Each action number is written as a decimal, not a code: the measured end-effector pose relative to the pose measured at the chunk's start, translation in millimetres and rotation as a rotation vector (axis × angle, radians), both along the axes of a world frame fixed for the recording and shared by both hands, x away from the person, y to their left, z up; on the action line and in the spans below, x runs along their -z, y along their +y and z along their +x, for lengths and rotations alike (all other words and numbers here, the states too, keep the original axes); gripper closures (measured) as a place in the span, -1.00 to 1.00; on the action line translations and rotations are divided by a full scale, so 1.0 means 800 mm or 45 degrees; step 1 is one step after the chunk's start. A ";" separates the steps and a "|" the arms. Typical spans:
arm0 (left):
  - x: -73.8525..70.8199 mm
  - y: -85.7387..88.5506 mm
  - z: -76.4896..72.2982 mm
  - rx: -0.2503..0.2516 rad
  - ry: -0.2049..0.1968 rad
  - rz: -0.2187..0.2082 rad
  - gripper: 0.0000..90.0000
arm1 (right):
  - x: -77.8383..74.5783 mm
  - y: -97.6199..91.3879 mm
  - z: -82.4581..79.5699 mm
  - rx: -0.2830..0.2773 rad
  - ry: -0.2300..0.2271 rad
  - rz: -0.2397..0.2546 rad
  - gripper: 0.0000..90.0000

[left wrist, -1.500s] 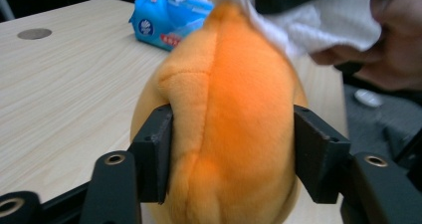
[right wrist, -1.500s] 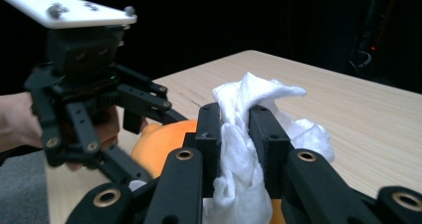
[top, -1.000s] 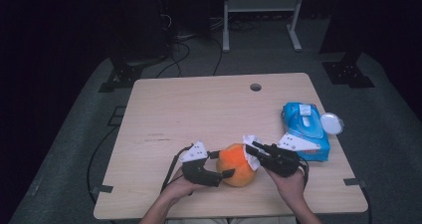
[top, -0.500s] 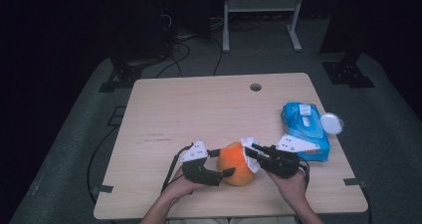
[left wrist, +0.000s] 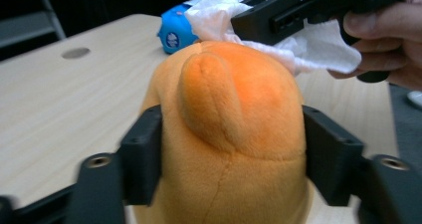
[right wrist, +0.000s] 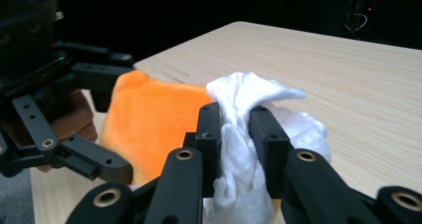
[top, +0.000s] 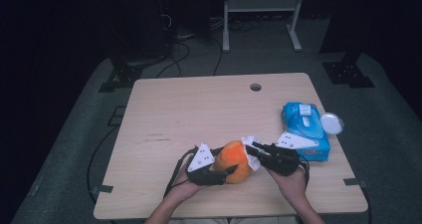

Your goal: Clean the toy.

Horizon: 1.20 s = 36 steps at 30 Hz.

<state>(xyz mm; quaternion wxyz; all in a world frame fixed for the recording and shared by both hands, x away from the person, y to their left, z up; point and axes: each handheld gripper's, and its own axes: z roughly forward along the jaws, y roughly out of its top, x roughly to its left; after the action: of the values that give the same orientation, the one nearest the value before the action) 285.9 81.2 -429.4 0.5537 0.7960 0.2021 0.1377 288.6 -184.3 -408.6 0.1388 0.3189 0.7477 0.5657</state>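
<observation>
**Plush clamped left, wipe pinched right**

High view: the plush [top: 234,160], orange, sits at the near edge of the table [top: 199,109], between both hands. Left gripper [top: 221,170] comes in from the left with a jaw on either side of the plush. Right gripper [top: 253,149] comes in from the right with a white wipe [top: 250,145] at its tip, touching the plush's top right. Blue wipes pack [top: 304,129] lies at the right edge, just behind the right gripper.

Left gripper view: the jaws have just been closing, about mid-open, and both press on the plush [left wrist: 229,134] flanks. Plush is held. The wipe [left wrist: 298,40] rests on its top, under the right gripper [left wrist: 271,17].

Right gripper view: right gripper [right wrist: 238,129] jaws nearly shut, the wipe [right wrist: 244,134] bunched between the pads and sticking out above. Plush [right wrist: 149,124] is right beside, touching the wipe. Left gripper [right wrist: 97,122] straddles its far side.
</observation>
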 end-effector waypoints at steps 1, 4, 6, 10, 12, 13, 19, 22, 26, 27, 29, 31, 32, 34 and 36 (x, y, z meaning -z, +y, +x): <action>0.001 0.002 0.002 -0.003 0.023 -0.021 -0.52 | 0.000 0.003 -0.002 -0.002 -0.006 -0.011 0.68; 0.005 0.002 0.004 0.005 0.038 -0.029 -0.63 | 0.000 0.006 -0.004 -0.018 -0.006 -0.012 0.68; 0.006 0.000 -0.001 0.026 0.012 0.002 -0.47 | -0.003 0.010 -0.008 -0.034 -0.011 -0.010 0.68; 0.009 -0.012 -0.014 0.109 -0.066 0.069 -0.40 | -0.015 0.026 -0.022 -0.132 -0.074 -0.015 0.68; 0.007 -0.013 -0.014 0.110 -0.077 0.080 -0.41 | -0.017 0.027 -0.022 -0.123 -0.088 -0.056 0.68; 0.007 -0.011 -0.012 0.107 -0.064 0.067 -0.41 | -0.015 0.024 -0.019 -0.106 -0.080 -0.052 0.68; 0.014 -0.011 0.001 0.023 0.067 -0.009 -0.69 | -0.002 -0.001 -0.001 -0.016 -0.015 -0.027 0.68; 0.015 -0.014 -0.005 0.059 0.004 0.035 -0.50 | -0.009 0.011 -0.012 -0.067 -0.055 -0.039 0.68; 0.007 -0.015 -0.015 0.047 -0.136 0.094 -0.16 | -0.018 0.017 -0.017 -0.110 -0.084 -0.044 0.68; 0.005 -0.014 -0.015 0.040 -0.152 0.106 -0.13 | -0.018 0.014 -0.014 -0.101 -0.077 -0.029 0.68; 0.005 -0.015 -0.013 0.032 -0.144 0.103 -0.17 | -0.014 0.007 -0.009 -0.072 -0.058 -0.031 0.68; 0.008 -0.016 -0.009 0.041 -0.081 0.079 -0.38 | -0.008 0.005 -0.007 -0.068 -0.035 -0.021 0.68; 0.009 -0.017 -0.008 0.044 -0.060 0.072 -0.49 | -0.007 0.007 -0.008 -0.068 -0.036 -0.031 0.68; 0.011 -0.017 -0.007 0.046 -0.050 0.064 -0.57 | -0.010 0.012 -0.012 -0.078 -0.044 -0.041 0.68; 0.013 -0.016 -0.010 0.075 -0.059 0.076 -0.48 | -0.014 0.020 -0.019 -0.106 -0.068 -0.056 0.68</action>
<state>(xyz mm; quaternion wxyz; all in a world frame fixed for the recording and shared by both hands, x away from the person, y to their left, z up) 278.3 68.2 -440.2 0.5381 0.8144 0.1614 0.1457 273.6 -168.3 -397.1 0.1421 0.2693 0.7685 0.5628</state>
